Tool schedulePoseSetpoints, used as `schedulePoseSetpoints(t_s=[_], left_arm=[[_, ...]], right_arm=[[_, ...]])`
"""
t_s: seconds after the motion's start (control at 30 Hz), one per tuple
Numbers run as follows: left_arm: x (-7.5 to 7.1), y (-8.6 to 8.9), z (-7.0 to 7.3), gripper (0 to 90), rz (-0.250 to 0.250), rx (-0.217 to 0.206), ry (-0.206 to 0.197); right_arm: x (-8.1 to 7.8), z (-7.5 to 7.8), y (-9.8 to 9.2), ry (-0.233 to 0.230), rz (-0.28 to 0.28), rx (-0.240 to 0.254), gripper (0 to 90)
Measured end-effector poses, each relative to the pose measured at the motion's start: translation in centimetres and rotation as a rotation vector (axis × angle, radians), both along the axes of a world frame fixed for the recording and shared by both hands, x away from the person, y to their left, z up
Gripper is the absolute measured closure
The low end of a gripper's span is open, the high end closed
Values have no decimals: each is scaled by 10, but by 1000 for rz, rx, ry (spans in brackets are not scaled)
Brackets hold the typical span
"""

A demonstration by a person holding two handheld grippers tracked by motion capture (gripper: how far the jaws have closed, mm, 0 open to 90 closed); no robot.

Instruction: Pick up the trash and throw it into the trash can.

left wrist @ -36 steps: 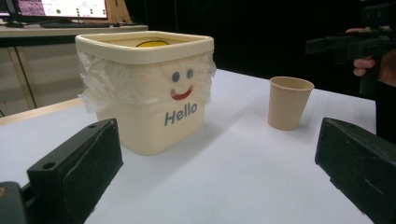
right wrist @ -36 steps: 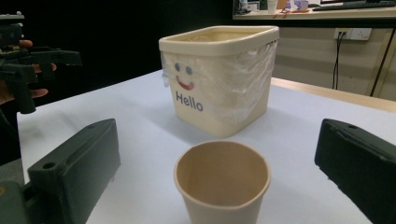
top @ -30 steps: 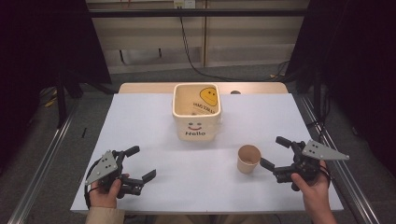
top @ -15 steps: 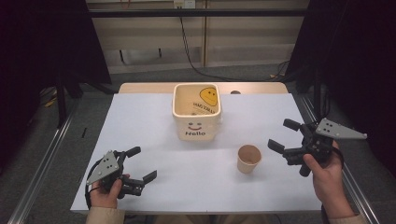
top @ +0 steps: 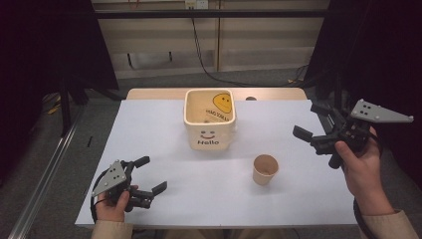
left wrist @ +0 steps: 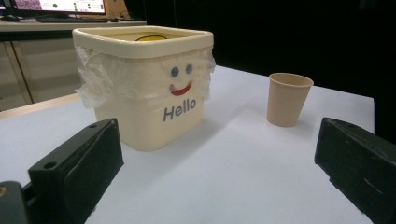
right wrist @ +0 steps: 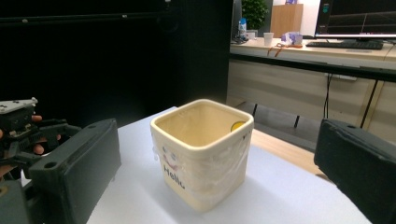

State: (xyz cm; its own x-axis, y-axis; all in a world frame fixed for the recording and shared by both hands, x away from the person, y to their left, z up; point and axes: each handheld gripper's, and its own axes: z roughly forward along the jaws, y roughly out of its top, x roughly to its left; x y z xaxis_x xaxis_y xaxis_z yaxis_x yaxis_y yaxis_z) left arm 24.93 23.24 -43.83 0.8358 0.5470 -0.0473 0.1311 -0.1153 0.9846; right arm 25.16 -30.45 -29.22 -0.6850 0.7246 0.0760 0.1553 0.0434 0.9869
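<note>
Two hand-held grippers hover with jaws spread wide and empty over a white table [top: 164, 134], where a cream square bin [top: 209, 120] and a paper cup [top: 264, 170] wait. The right gripper [top: 311, 122] hangs raised at the table's right edge, above and beside the cup and well apart from it; the left gripper [top: 151, 175] rests low near the front left corner. The cup stands upright in front of the bin and to its right, apart from it.

The likely hazard is the cup itself: it looks light and thin-walled, so a jaw arriving off-centre could tip it, and a hard squeeze could crush its rim. A low sweep toward the bin might also catch the clear plastic liner [left wrist: 140, 74] folded over the bin's rim and drag the bin along.

The bin's front carries a smiling face and the word "Hello" [left wrist: 179, 111]; a yellow smiley [top: 223, 102] with small, unreadable lettering marks its inner wall. The cup bears no visible print.
</note>
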Motion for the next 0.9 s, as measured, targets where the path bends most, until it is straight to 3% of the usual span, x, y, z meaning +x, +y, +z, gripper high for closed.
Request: schedulePoseSetpoints(t_s=[0.57,0.9], left_arm=[[1,-1,0,7,-12,-2,-3],[1,-1,-1,7,-12,2,2]], right_arm=[[14,50,-1,12,40,-19,0],[25,70,12,60,97,-133,4]])
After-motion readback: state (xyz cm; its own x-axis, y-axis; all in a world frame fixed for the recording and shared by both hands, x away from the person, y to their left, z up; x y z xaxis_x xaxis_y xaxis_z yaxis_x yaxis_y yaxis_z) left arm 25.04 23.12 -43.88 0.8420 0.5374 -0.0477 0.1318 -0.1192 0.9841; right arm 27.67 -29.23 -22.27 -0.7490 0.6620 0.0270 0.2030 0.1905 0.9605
